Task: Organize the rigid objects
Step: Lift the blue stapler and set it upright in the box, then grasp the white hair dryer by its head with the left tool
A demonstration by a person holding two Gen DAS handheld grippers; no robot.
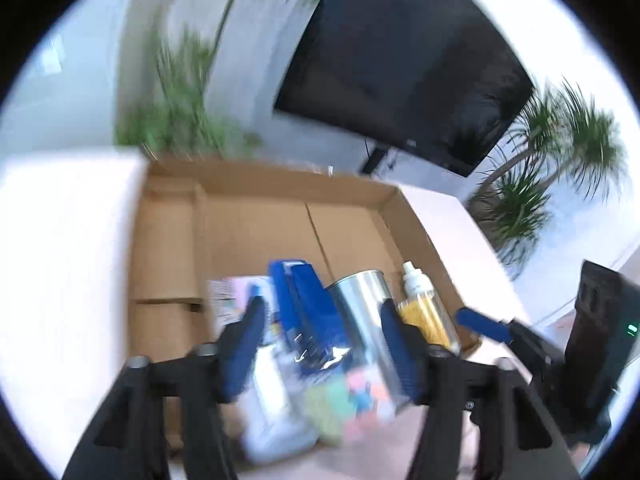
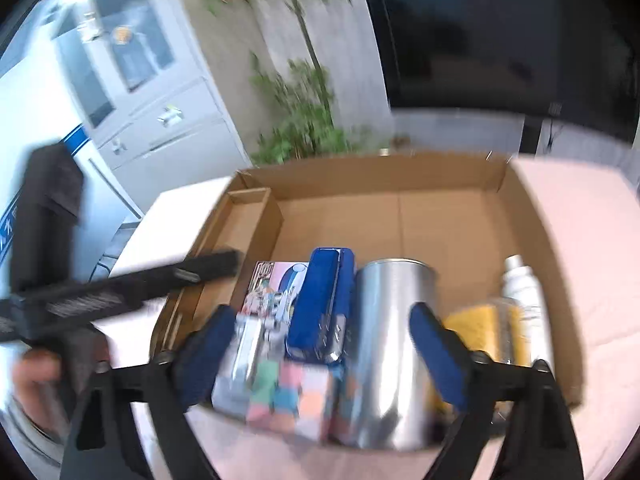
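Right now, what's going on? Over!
Left gripper open, empty. Right gripper open, empty. Can, blue stapler, bottle packed in box. Nothing blocking.

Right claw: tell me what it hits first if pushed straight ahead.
Probably the pastel puzzle cube, with the blue stapler right behind it in the cardboard box; the right claw is open, and blur leaves depth uncertain.

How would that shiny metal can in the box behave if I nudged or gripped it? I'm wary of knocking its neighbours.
The metal can looks rigid with smooth, glossy walls, so fingers may slip. It stands upright and tall, so a high sideways push could tip it onto the blue stapler or yellow bottle beside it. Once down, its round body would probably roll.
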